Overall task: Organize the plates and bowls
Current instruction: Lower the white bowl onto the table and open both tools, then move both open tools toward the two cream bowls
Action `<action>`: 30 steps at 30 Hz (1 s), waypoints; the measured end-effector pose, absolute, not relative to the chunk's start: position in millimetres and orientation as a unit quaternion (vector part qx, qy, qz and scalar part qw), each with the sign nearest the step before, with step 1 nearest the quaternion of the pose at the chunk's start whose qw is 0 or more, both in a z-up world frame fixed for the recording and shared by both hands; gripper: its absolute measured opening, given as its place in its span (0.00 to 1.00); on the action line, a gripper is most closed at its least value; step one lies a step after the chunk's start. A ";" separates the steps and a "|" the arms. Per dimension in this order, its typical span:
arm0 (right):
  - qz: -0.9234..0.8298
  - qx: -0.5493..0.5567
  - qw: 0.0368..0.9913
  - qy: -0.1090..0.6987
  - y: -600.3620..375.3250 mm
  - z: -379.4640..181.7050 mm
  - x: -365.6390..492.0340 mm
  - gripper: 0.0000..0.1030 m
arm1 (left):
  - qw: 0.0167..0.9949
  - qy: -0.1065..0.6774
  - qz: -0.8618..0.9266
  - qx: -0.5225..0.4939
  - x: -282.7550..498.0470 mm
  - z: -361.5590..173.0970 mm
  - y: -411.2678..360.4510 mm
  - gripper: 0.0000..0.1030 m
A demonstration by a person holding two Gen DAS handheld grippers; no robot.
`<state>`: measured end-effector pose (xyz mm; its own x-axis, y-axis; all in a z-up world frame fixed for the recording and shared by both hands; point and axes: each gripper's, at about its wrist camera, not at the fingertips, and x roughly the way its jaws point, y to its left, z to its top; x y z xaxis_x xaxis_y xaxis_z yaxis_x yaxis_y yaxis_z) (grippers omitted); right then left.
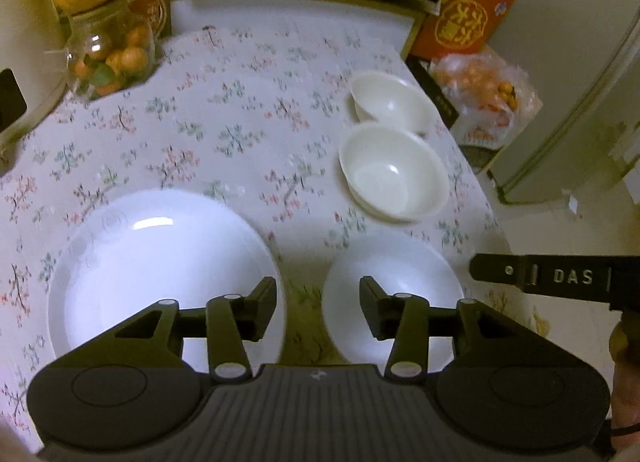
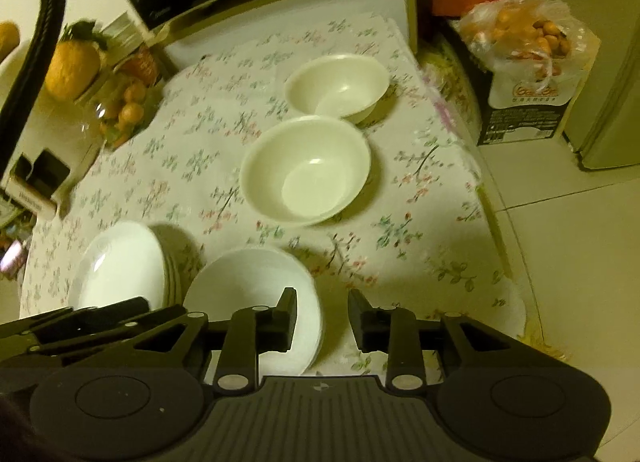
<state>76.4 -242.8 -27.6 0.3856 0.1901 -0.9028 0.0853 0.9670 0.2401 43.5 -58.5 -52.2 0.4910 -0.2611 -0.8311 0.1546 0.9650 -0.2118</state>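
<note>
On the flowered tablecloth, from left to right, lie a large white plate, a smaller white plate and two cream bowls, the bowls just beside each other. The left gripper hovers with its fingers spread and empty above the gap between the plates; the right gripper is also spread, empty, at the smaller plate's right rim. The letters "DAS" are readable on its side, and the red box behind carries Chinese characters I cannot read

Left black two-finger gripper: jaws parted wide, nothing between the pads, held above the surface and tilted downward. Linkage arms symmetric on both sides.

Right black two-finger gripper: jaws likewise parted, gap empty, held aloft and tilted downward. From the left wrist view, one right finger juts in from the right edge, level, marked "DAS". The two grippers sit side by side, close but apart.
</note>
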 end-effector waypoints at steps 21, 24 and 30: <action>-0.052 0.128 0.826 0.547 -282.3 -37.2 123.4 0.72 | 0.890 0.448 -0.080 0.003 96.8 -52.4 -73.1 0.95; -0.058 0.130 0.826 0.546 -288.7 -38.7 128.1 0.72 | 0.892 0.446 -0.078 0.006 103.8 -53.0 -75.7 0.97; -0.059 0.131 0.824 0.548 -294.8 -44.8 139.6 0.73 | 0.887 0.457 -0.070 0.003 120.5 -62.1 -78.5 0.98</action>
<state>139.6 -294.8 -44.8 0.3915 0.0461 -0.9190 0.2416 0.9586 0.1509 120.5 -78.5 -62.1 0.5723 -0.1206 -0.8111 0.1269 0.9902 -0.0577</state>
